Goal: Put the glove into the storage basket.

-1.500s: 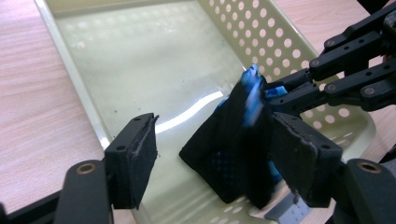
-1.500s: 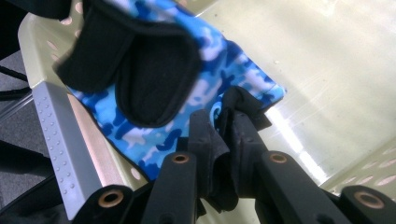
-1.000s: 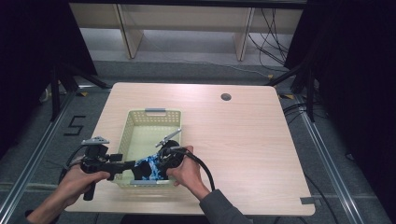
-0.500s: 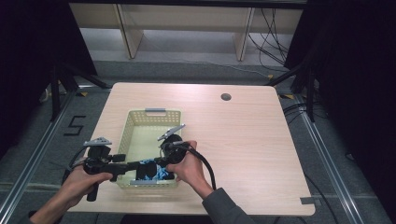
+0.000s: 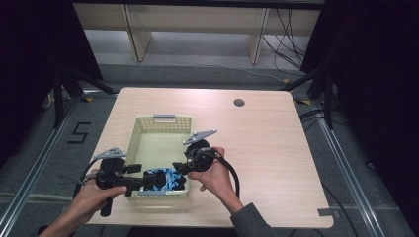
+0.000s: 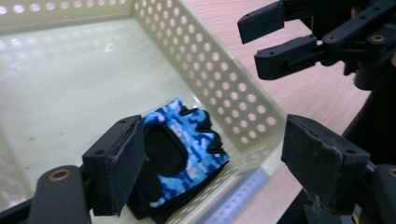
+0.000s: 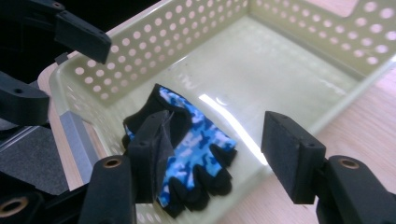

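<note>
Your wooden desk (image 5: 276, 148) carries a pale yellow perforated basket (image 5: 148, 129) toward its left half, one short wall facing you. Inside it, in the near corner, a blue camouflage fingerless glove (image 5: 162, 179) with black trim lies flat on the basket floor. Your left tongs (image 5: 141, 181) reach over the basket's near left rim, jaws spread wide with nothing between them, just above the glove. Your right tongs (image 5: 178, 167) come in over the near right wall, jaws likewise apart and holding nothing.
</note>
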`<move>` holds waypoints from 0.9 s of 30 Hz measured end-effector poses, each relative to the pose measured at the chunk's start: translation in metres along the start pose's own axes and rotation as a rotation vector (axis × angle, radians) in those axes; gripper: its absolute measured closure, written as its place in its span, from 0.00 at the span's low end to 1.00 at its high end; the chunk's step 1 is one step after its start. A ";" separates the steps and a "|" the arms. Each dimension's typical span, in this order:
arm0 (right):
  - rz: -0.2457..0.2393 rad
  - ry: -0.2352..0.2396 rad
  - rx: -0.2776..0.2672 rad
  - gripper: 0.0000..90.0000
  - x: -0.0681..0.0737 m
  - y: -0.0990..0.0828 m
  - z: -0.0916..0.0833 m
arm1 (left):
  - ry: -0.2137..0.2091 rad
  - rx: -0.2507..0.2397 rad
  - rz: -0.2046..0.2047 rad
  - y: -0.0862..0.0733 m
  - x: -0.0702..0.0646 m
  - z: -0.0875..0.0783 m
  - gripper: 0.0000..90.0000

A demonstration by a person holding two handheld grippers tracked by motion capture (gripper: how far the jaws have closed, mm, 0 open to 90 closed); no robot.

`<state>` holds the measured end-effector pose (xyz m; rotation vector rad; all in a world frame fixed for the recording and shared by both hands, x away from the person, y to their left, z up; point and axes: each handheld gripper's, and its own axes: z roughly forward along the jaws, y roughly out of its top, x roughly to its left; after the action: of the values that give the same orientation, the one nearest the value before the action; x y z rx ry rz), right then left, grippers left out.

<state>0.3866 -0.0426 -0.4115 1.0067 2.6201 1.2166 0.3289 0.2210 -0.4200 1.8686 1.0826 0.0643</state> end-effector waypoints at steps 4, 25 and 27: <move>0.007 -0.017 -0.036 0.47 -0.005 -0.006 -0.012 | -0.022 -0.009 0.012 0.001 -0.009 0.001 0.23; 0.078 -0.019 -0.142 0.44 -0.033 -0.049 -0.067 | -0.036 -0.052 0.123 -0.008 -0.038 0.019 0.23; 0.060 -0.014 -0.158 0.44 -0.038 -0.053 -0.070 | -0.048 -0.049 0.118 -0.009 -0.039 0.022 0.23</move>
<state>0.3645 -0.1357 -0.4082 1.0676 2.4534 1.3994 0.3094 0.1796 -0.4243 1.8792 0.9293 0.1131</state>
